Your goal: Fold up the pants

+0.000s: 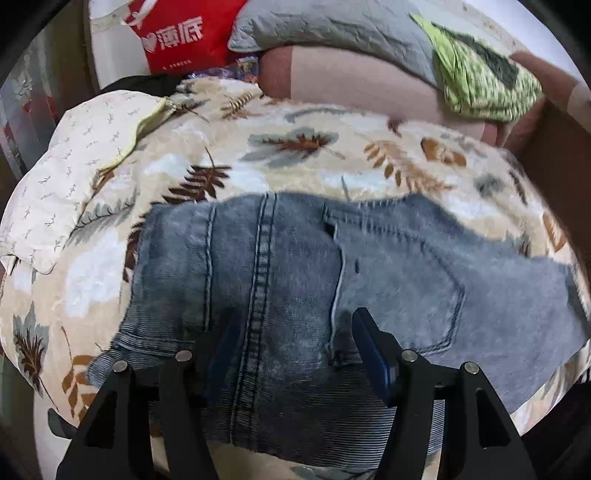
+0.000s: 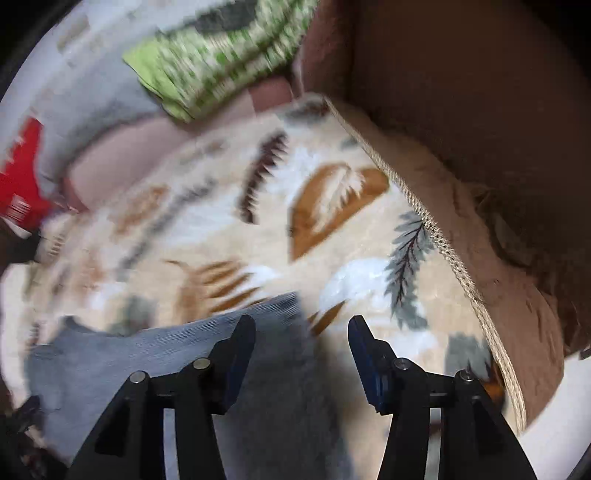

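Note:
Faded blue jeans (image 1: 388, 266) lie folded across a cream blanket with a leaf print (image 1: 295, 147); a back pocket and a long double seam face up. My left gripper (image 1: 293, 328) hovers low over the near part of the jeans. Its jaws stand apart with denim lying flat under the gap, and the pads press on nothing. In the blurred right wrist view, my right gripper (image 2: 301, 326) is open over one end of the jeans (image 2: 110, 362). Its left finger (image 2: 243, 332) is above the denim and its right finger is above bare blanket (image 2: 221, 221).
A red bag (image 1: 181, 33), a grey quilted pillow (image 1: 332, 26) and a green patterned cloth (image 1: 480, 81) lie at the far side. A white printed cloth (image 1: 74, 155) sits at the left. The blanket's braided edge (image 2: 436, 229) runs along the right, with brown fabric beyond it.

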`<act>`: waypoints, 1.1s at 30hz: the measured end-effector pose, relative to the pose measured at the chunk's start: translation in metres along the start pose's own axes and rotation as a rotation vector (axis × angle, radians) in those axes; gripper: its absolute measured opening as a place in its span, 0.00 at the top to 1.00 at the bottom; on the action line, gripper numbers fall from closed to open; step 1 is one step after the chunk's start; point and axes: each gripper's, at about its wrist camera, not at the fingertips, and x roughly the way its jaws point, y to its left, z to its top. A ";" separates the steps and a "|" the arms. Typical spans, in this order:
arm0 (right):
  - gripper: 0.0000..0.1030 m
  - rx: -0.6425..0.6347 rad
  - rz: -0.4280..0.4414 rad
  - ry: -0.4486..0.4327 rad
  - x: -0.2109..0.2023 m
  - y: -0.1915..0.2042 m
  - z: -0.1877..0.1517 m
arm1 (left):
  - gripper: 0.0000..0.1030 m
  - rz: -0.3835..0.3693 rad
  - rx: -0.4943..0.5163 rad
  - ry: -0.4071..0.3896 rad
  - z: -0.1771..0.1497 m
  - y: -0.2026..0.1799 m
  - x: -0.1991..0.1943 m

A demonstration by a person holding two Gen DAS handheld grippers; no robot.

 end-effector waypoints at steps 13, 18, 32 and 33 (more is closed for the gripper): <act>0.44 0.187 0.150 0.174 0.008 -0.022 -0.067 | 0.22 0.081 -0.014 0.004 -0.002 -0.005 0.002; 0.33 0.016 0.309 0.103 -0.005 0.050 -0.030 | 0.22 0.041 0.037 -0.088 0.004 -0.022 -0.017; 0.34 -0.053 0.316 0.179 0.048 0.099 -0.005 | 0.15 0.150 0.012 -0.076 0.001 -0.014 -0.002; 0.26 -0.069 0.343 0.184 0.053 0.109 -0.004 | 0.15 0.182 0.014 -0.005 -0.004 -0.011 0.015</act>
